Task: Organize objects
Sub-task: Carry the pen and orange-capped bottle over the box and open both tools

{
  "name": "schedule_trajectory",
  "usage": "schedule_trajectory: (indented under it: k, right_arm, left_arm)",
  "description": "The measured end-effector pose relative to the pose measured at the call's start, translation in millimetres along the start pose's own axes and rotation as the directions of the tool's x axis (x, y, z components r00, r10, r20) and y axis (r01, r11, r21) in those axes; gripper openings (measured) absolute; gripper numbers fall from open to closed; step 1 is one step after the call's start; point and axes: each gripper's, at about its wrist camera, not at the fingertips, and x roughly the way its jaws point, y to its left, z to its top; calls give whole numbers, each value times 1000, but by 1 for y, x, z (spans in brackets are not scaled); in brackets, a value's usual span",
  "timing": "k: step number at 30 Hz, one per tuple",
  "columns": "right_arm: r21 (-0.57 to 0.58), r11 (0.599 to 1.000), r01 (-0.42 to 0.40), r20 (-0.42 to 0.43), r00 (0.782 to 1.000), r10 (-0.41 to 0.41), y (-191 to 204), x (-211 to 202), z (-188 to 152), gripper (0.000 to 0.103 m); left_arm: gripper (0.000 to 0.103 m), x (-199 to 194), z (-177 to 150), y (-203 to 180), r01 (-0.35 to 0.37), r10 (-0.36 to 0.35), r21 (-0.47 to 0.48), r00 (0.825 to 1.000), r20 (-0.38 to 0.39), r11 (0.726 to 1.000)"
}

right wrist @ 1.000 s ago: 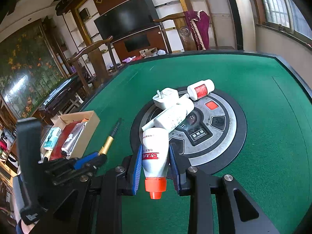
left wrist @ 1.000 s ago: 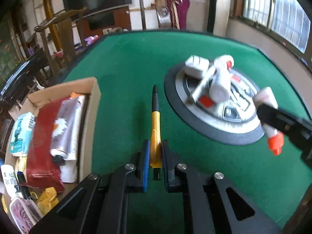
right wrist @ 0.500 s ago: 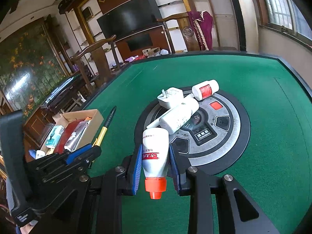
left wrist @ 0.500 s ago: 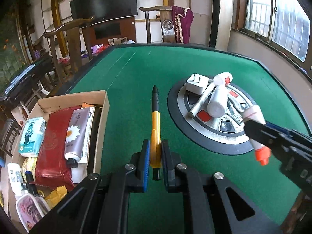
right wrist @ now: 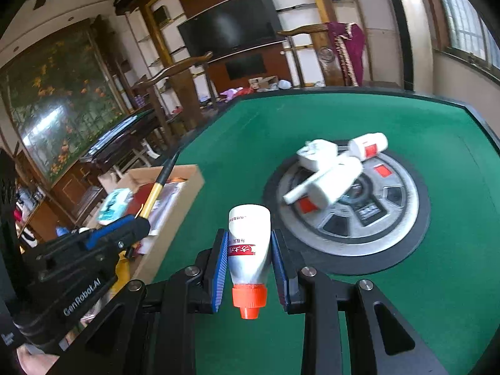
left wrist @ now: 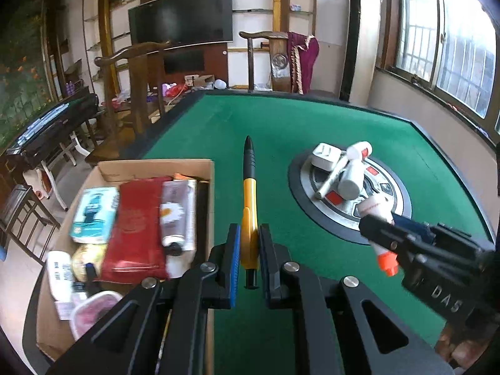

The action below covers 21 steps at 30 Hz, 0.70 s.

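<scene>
Left gripper (left wrist: 249, 243): its two fingers are closing on a yellow and black pen (left wrist: 249, 197), holding it near the back end; the black tip is pointing forward, above the green worktop (left wrist: 281, 118).
Right gripper (right wrist: 249, 262): it is clamping a white squeeze bottle (right wrist: 249, 237) between the blue pads, with the orange cap (right wrist: 249, 298) pointing back toward the camera.
Pen position: it is hanging just beside the right wall of the cardboard box (left wrist: 207, 200), over the felt.
Cardboard box: it is sitting at the left edge of the worktop and is carrying a red pouch (left wrist: 136, 225), a tube with a daisy picture (left wrist: 175, 212), a light blue packet (left wrist: 93, 215) and some smaller things that I cannot name.
Round centre panel (right wrist: 368, 228): it is lying ahead of the right gripper; a white plug adapter (right wrist: 317, 154), a white bottle with a red label (right wrist: 368, 145) and a larger white bottle (right wrist: 337, 181) are resting on it, touching each other.
</scene>
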Motion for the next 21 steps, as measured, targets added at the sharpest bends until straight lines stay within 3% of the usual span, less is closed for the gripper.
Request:
schedule_trajectory:
  k: [10, 21]
  right_arm:
    - [-50, 997, -57, -27, 998, 56, 50, 17, 3, 30]
    - [-86, 988, -130, -112, 986, 120, 103, 68, 22, 30]
  left_arm:
    - [11, -24, 1, 67, 35, -35, -93, 999, -1, 995]
    - [11, -1, 11, 124, 27, -37, -129, 996, -83, 991]
